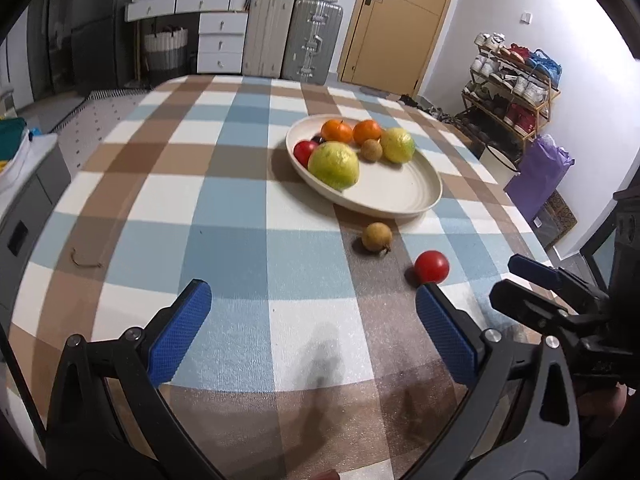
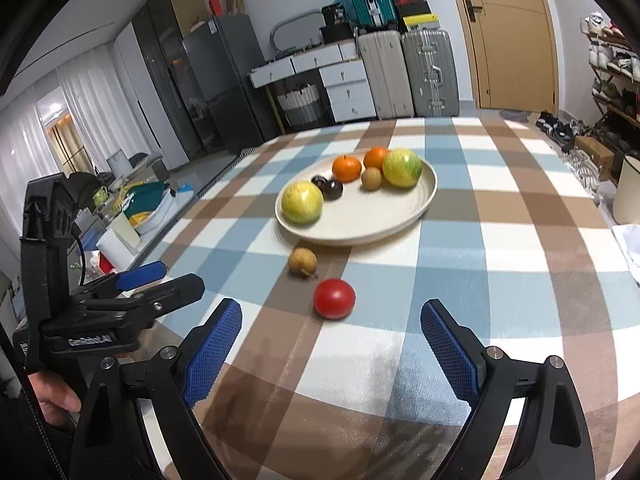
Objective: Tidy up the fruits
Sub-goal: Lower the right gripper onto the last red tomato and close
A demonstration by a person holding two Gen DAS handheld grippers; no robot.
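Observation:
A cream plate (image 1: 404, 196) (image 2: 380, 224) on the checked tablecloth holds two yellow-green fruits (image 1: 334, 165) (image 2: 302, 202), two oranges (image 1: 337, 130) (image 2: 347, 168), a small brown fruit (image 1: 372, 149) (image 2: 371, 178), a red fruit (image 1: 305, 151) and dark fruit (image 2: 332, 189). A brown fruit (image 1: 376, 236) (image 2: 302, 261) and a red tomato (image 1: 431, 266) (image 2: 334, 298) lie on the cloth in front of the plate. My left gripper (image 1: 312, 304) is open and empty, short of them. My right gripper (image 2: 330, 322) is open and empty, just before the tomato; it also shows in the left wrist view (image 1: 520, 280).
A small brown twig (image 1: 82, 262) lies on the cloth at left. Beyond the table stand suitcases (image 1: 292, 36), white drawers (image 1: 220, 42), a door (image 1: 396, 20) and a shoe rack (image 1: 512, 88). A cluttered counter (image 2: 132, 208) is at the table's left.

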